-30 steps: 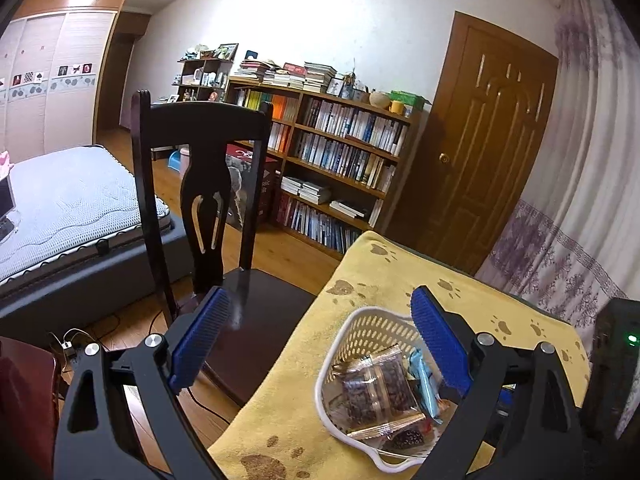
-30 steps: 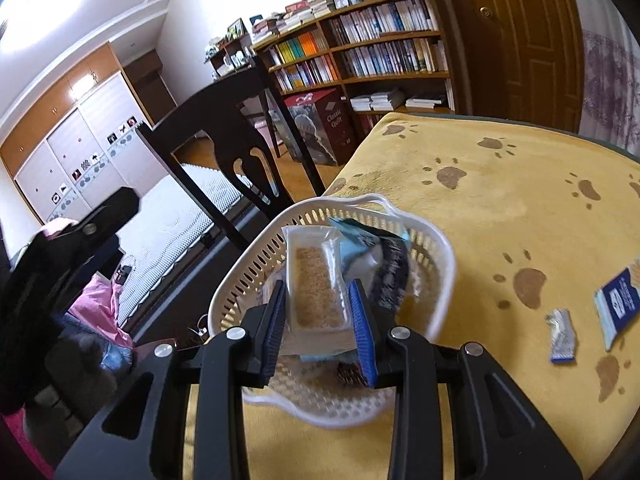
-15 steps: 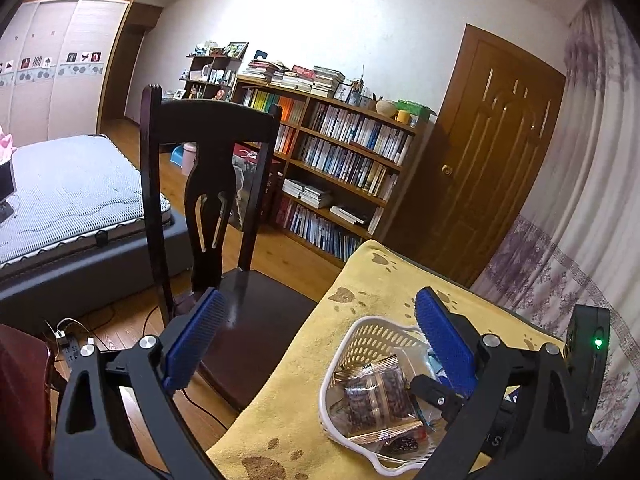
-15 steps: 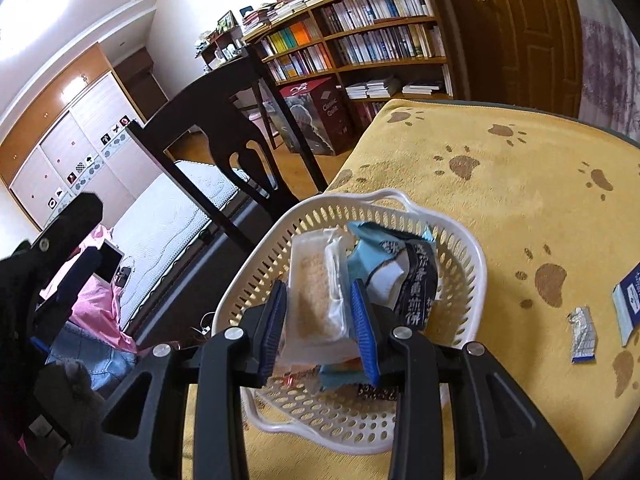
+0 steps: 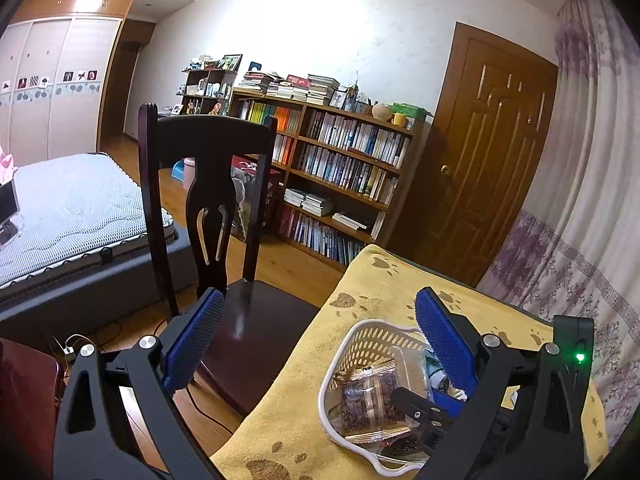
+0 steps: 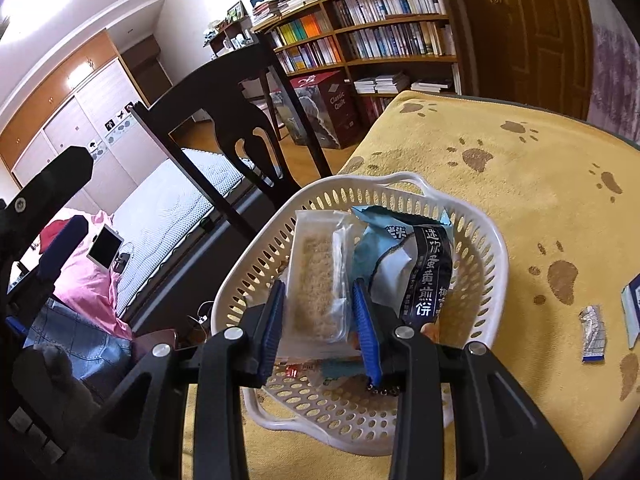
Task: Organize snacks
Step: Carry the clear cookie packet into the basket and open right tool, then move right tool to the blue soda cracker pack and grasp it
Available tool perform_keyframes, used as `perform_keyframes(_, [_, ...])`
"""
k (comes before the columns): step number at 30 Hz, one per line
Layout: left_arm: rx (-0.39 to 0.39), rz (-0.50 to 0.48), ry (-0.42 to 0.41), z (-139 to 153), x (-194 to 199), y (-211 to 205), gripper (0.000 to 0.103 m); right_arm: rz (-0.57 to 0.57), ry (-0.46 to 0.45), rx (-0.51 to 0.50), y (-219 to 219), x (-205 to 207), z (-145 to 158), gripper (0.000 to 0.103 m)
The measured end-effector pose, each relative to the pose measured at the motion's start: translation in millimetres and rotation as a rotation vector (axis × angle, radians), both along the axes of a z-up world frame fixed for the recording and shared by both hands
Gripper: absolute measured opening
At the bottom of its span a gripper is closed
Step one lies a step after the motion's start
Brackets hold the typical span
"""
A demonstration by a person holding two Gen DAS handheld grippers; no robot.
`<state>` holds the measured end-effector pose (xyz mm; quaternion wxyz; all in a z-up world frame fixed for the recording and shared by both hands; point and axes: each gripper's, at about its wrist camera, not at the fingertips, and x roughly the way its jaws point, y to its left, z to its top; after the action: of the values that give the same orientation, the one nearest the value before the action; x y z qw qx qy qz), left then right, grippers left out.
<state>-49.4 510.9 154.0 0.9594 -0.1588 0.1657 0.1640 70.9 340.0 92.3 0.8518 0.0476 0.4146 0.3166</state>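
The left gripper (image 5: 316,340) hangs with its blue pads wide apart and nothing between them, up beside the dark wooden chair (image 5: 208,200) and off the left rim of the white plastic basket (image 6: 476,240). It is clear of the work, though a careless swing rightward could knock that rim, and the basket sits close to the left edge of the desk under its yellow paw-print cloth (image 6: 520,168), so a shove could send it over toward the chair seat.

The right gripper (image 6: 320,320) is clamped on a clear packet of pale crumbly bar (image 6: 316,276), held over the basket interior. The packet is slippery film, gripped by its lower part only; if let go too high it may tip onto the blue-and-black egg-roll pouch (image 6: 416,264) leaning just beside it, or catch on the right pad. The pads touch neither wall, and there is open room in the basket's near part, where the mesh floor shows.

Further right, a small silver wrapper (image 6: 592,332) and a blue-and-white packet (image 6: 631,312) lie on open cloth, well apart from the basket and not yet gathered. Reaching them looks unobstructed.
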Motion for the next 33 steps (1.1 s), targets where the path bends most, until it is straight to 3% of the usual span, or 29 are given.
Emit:
perform_keyframes(11, [-0.005, -0.007, 0.006, 0, 0, -1, 0.099, -0.032, -0.001, 0.037, -18, -7, 1, 0.036])
perform_keyframes(21, [-0.001, -0.015, 0.007, 0, 0, -5, 0.099, -0.066, -0.065, 0.043, -40, -25, 7, 0.05])
perform_keyframes(33, [0.023, -0.027, 0.009, 1, 0, -16, 0.1, -0.11, -0.124, -0.005, -62, -38, 6, 0.052])
